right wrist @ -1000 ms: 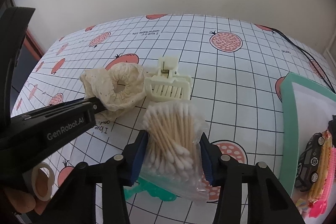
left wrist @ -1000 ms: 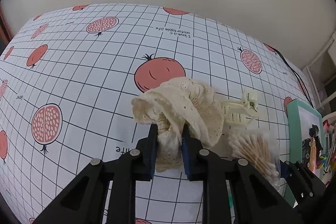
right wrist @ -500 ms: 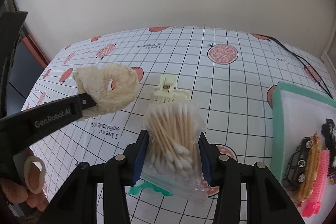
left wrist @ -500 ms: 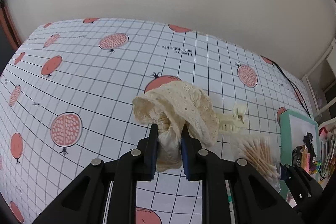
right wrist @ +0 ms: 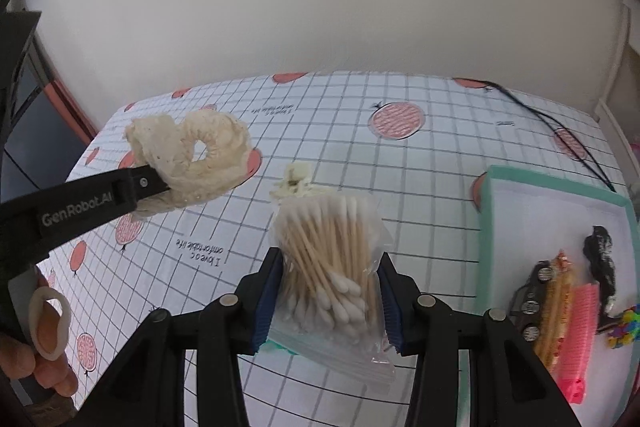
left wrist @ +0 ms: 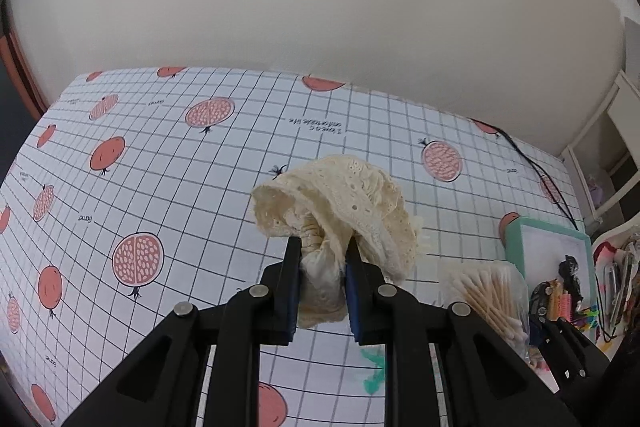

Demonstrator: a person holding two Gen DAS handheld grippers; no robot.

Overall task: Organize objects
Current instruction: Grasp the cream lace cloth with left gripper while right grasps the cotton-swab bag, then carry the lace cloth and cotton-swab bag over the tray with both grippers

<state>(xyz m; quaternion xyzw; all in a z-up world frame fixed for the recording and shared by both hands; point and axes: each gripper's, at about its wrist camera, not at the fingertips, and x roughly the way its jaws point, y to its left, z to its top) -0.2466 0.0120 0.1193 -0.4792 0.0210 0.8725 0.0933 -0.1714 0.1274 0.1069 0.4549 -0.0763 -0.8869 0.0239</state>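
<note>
A tablecloth [right wrist: 420,187] with a black grid and red pomegranate prints fills the middle of both views. A plain pale wall [left wrist: 320,7] spans the top. A black cable [right wrist: 560,123] crosses the upper right.

Scrunchie [right wrist: 192,159] held aloft left of the swab bag [right wrist: 330,263], hair clip [right wrist: 298,185] on the table [right wrist: 420,179] behind it, tray [right wrist: 552,211] at right.

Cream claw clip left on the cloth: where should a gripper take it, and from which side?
Likely across the toothed body of the claw clip, descending from above: it lies flat on the tablecloth, lever tab pointing away. The cotton swab bag hides its near part.
</note>
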